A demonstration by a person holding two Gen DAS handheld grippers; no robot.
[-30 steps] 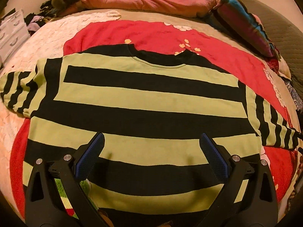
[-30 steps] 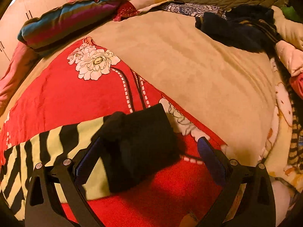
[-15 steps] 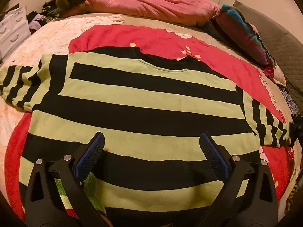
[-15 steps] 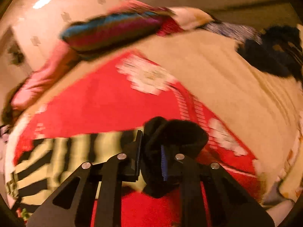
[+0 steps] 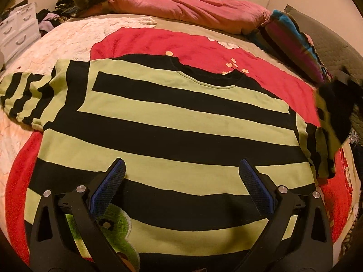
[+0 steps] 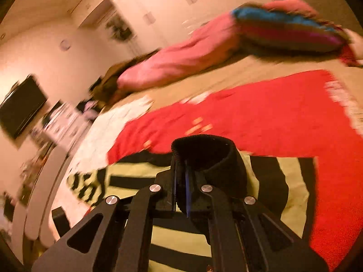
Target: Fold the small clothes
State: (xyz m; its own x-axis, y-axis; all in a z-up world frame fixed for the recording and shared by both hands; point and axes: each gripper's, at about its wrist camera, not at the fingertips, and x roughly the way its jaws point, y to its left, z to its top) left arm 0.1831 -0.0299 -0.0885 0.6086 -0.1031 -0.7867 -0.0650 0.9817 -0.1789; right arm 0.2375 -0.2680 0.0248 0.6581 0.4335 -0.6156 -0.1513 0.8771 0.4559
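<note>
Striped sweater (image 5: 172,122) flat on red blanket (image 5: 204,49), body spread under left gripper (image 5: 181,170), jaws wide apart, nothing between. Black cuff (image 6: 204,151) of 1 sleeve clamped in right gripper (image 6: 181,176), jaws clenched on it. Right view smeared by motion; sleeve (image 5: 329,122) at left view's edge blurred, apparently lifted. Left gripper angled down over the hem, cut off below.

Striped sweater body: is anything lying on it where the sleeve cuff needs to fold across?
Nothing visible does. The right hand-held gripper is shut on the black cuff, lifted over the sweater, whose front lies flat and bare. The left hand-held gripper hovers open over the hem.
</note>
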